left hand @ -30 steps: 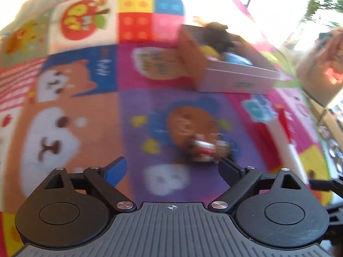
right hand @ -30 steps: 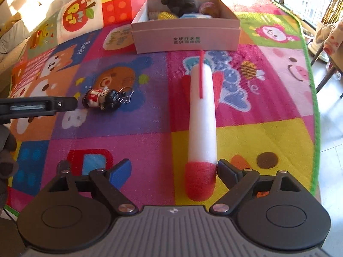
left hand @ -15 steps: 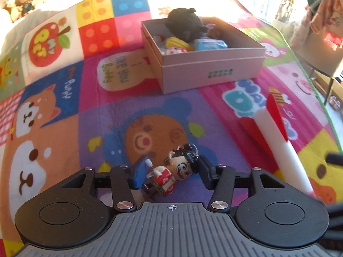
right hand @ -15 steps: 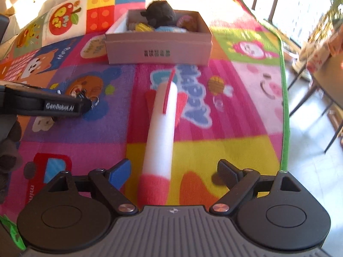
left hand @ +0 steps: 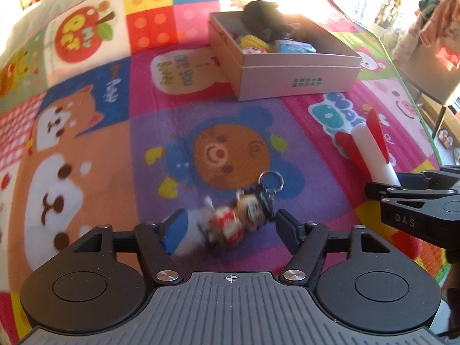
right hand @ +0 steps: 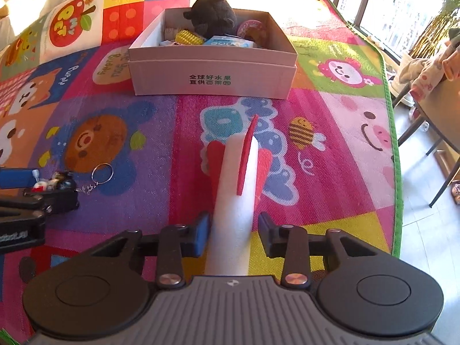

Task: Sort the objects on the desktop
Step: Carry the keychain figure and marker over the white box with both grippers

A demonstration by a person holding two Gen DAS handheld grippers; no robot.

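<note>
While both grippers sit low over the play mat [right hand: 330, 120], we have a toy between each pair of fingers.

Our left gripper [left hand: 227, 224] has its fingers part-open around the blurred keychain figure [left hand: 244, 215] at lower centre of the left view; we cannot tell whether they touch it. Our right gripper [right hand: 233, 233] straddles the white foam rocket [right hand: 233, 201] at lower centre of the right view, fingers just beside its body with slim gaps. At upper centre stands the pink box [right hand: 212, 77], holding a dark plush [right hand: 212, 14] and other toys.
</note>
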